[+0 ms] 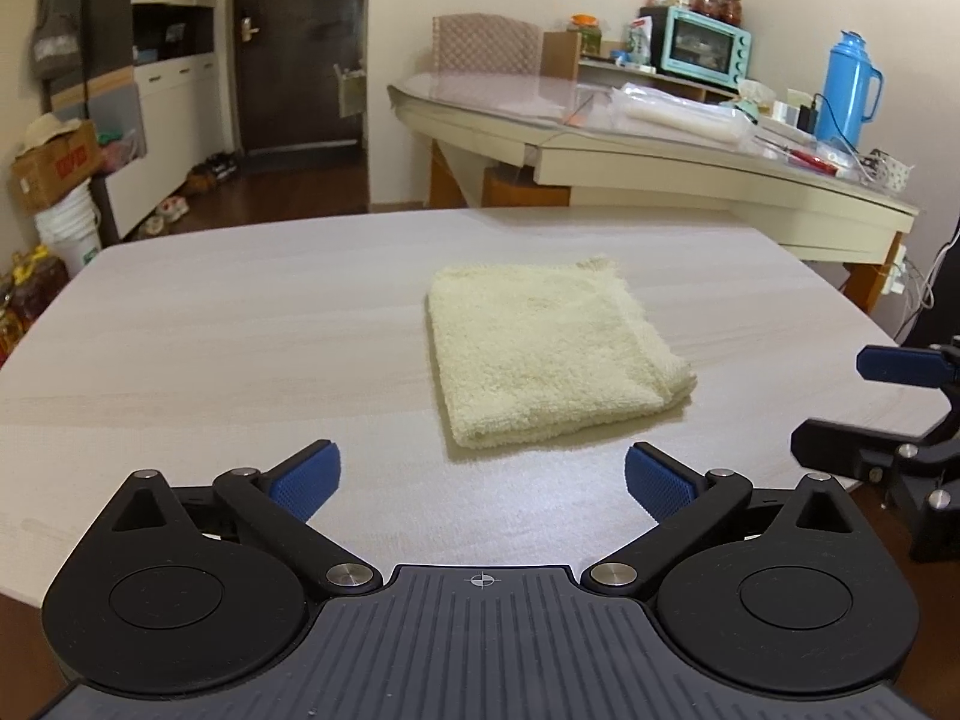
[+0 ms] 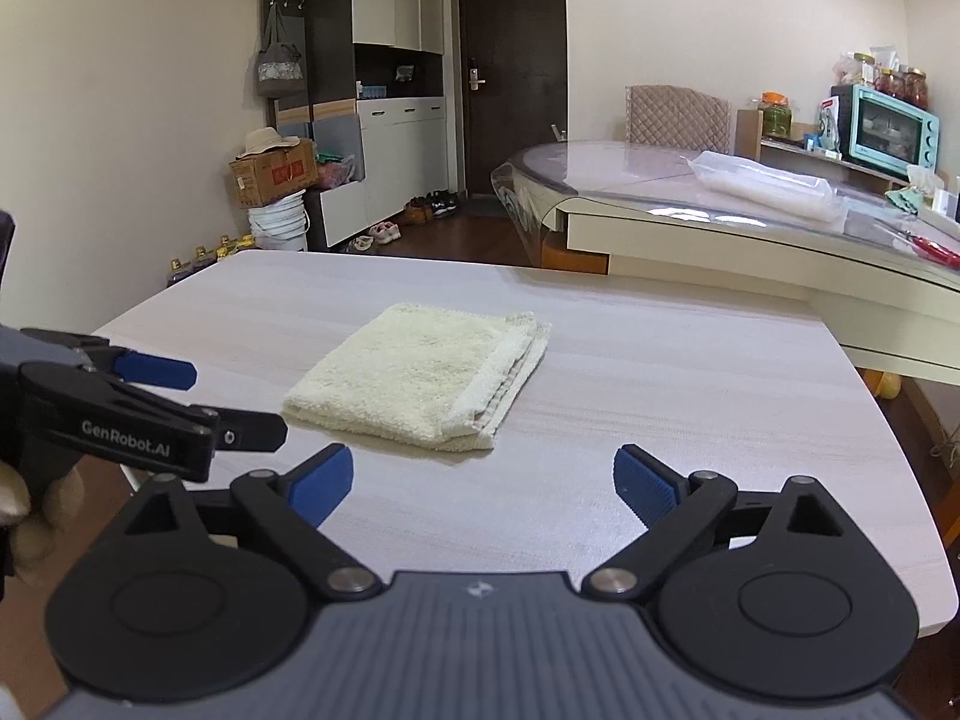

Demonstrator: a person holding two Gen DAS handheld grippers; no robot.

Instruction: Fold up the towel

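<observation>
Pale wood-grain tabletop (image 1: 240,330) fills the foreground, with a glass-topped dining table (image 1: 690,162) and a dark door (image 2: 510,78) behind it. Your left gripper (image 1: 483,483) hangs low over the near edge, its blue pads spread wide and holding nothing. Your right gripper (image 2: 483,483) sits beside it at the same height, just as wide apart and empty. Each one shows at the border of the other's view, cut off by the frame. The cream towel (image 1: 552,354) lies folded into a thick square in the middle of the tabletop, just ahead of both sets of fingers and touching neither; its layered loose edges face the right side. You have bare tabletop all around it, out to every edge. Part of your hand at the left border of the right wrist view is blurred.
</observation>
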